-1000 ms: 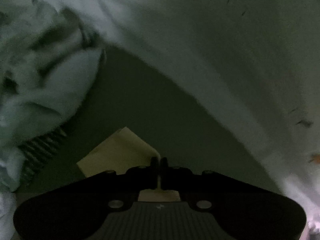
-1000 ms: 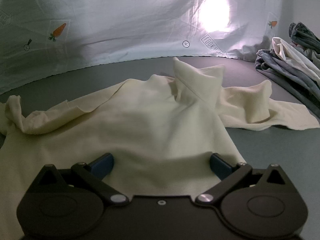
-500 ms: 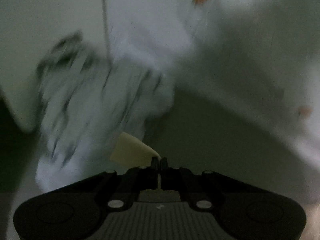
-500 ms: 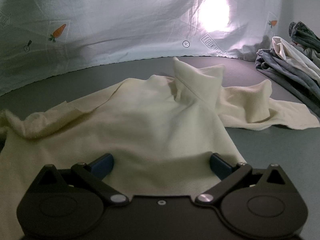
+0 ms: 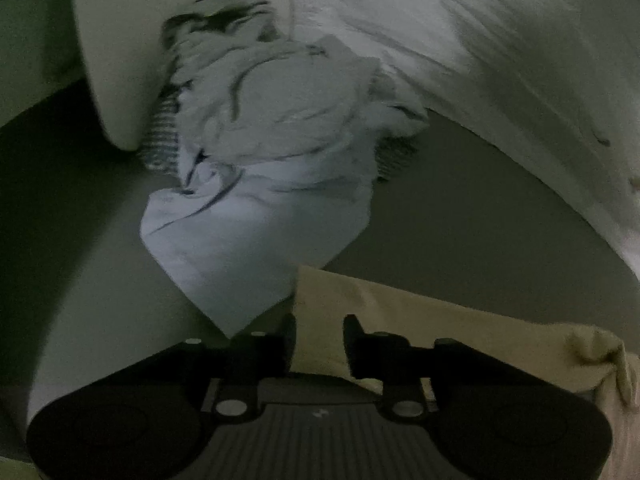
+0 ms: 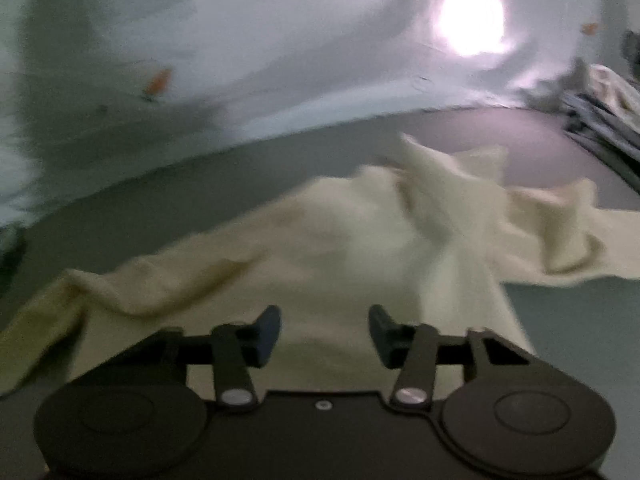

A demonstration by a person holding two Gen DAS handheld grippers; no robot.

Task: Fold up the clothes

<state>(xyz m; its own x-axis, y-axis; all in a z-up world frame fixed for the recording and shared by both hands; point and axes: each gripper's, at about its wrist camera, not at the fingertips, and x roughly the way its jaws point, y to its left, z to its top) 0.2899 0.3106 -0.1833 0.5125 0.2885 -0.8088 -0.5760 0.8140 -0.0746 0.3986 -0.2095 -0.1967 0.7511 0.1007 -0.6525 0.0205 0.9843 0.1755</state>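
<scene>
Your cream garment [image 6: 360, 248] lies spread on the grey desk [image 6: 560, 152], bare desk beyond it up to the hanging sheet [image 6: 280, 40]. Your left gripper [image 5: 319, 336] jaws are opening over its edge; your right gripper [image 6: 324, 332] jaws are closing, cloth between them, not yet pinched

Left gripper [image 5: 319, 338] angled downward, jaws opening, fingers apart. Right gripper [image 6: 324, 330] angled downward too, jaws closing, gap between fingers.

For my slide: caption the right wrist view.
Right gripper closing over a cream cloth garment spread on the grey table.
</scene>
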